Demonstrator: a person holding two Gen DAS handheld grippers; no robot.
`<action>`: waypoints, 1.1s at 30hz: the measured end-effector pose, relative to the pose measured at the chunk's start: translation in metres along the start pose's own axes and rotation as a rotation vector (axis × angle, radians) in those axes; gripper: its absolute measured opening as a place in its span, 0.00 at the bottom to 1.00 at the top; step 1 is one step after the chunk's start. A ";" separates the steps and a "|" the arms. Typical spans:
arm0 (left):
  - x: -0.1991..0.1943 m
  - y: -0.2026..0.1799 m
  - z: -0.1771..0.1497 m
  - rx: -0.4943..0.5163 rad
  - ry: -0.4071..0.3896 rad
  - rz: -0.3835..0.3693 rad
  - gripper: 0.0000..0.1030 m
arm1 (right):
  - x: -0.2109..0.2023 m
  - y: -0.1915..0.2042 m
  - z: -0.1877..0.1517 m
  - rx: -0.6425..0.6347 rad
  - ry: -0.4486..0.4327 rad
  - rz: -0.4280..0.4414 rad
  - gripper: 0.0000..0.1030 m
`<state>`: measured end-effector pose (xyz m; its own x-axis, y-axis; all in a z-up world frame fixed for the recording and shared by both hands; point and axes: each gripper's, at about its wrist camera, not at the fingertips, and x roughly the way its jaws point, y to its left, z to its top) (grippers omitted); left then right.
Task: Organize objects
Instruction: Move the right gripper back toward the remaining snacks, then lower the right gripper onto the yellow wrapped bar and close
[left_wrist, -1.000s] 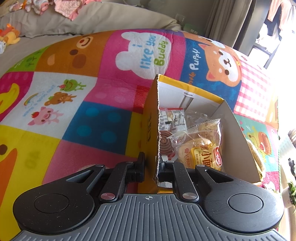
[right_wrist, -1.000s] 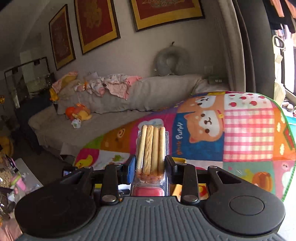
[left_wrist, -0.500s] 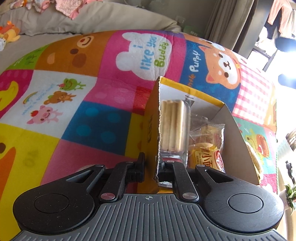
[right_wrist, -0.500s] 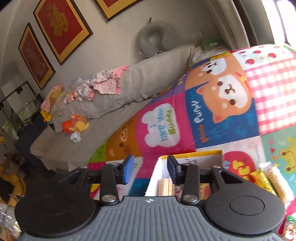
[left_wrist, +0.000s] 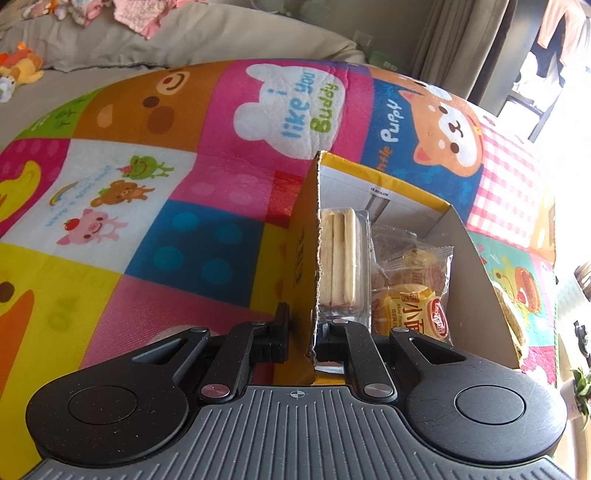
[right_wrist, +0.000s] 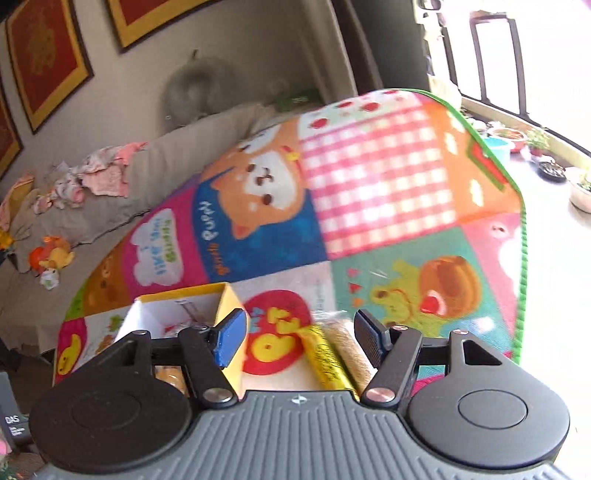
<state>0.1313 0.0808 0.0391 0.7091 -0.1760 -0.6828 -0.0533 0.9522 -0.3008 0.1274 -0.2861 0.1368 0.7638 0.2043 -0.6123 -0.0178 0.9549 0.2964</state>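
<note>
While L holds, R moves:
L gripper: clamped on near wall of box.
R gripper: jaws just been opening, nothing between pads; above snack packs on mat.
Biscuit stick pack: upright in box, w/ bread packs.

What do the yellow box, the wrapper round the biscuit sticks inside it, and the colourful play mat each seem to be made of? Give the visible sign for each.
Yellow box: corrugated cardboard, probably; its cut edge looks ragged and fluted, its outside printed matt yellow.
Wrapper round the biscuit sticks: clear, glossy plastic, likely a thin moulded tray; the sticks show through it.
Play mat: likely soft foam or padded plastic, matt, with a fine surface texture and shallow creases.
</note>
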 end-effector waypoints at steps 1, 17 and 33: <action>0.000 0.000 0.000 0.001 0.001 0.002 0.13 | 0.001 -0.010 -0.002 0.011 0.005 -0.017 0.64; -0.002 -0.003 -0.001 -0.005 0.004 0.018 0.12 | 0.033 -0.040 -0.056 -0.090 0.136 -0.097 0.65; -0.002 -0.001 -0.002 -0.015 0.004 0.009 0.13 | 0.101 0.029 -0.057 -0.339 0.169 -0.060 0.46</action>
<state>0.1291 0.0801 0.0394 0.7055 -0.1686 -0.6884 -0.0701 0.9500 -0.3044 0.1672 -0.2260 0.0420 0.6531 0.1515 -0.7420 -0.2102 0.9776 0.0146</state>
